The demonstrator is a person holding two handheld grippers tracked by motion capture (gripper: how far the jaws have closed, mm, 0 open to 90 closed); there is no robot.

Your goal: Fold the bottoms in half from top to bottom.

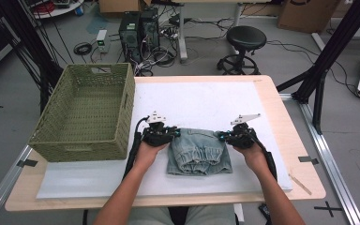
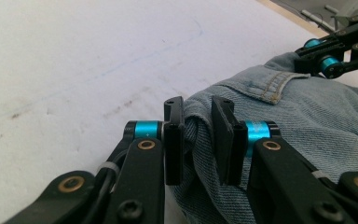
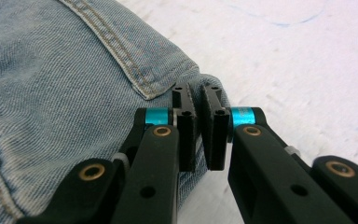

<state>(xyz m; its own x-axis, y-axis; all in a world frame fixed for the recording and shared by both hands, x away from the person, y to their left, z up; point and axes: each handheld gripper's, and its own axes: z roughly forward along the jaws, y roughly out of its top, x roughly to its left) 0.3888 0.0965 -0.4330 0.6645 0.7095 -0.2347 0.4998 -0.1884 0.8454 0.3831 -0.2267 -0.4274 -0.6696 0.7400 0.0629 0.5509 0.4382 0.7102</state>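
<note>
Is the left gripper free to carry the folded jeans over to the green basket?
Probably yes: the left gripper pinches the jeans edge, the basket sits open-topped right beside it, nothing between, though its wall needs clearing.

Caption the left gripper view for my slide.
Left gripper pinching a fold of folded denim garment on the white mat.

Denim's (image 2: 279,116) pinched edge — hidden between each claw's jaws

The bench (image 1: 281,140) carries one folded pair of denim jeans (image 1: 198,152), one green woven basket (image 1: 86,112), one white sheet (image 1: 206,101), and two grippers, left gripper (image 1: 177,133) and right gripper (image 1: 219,136).
</note>
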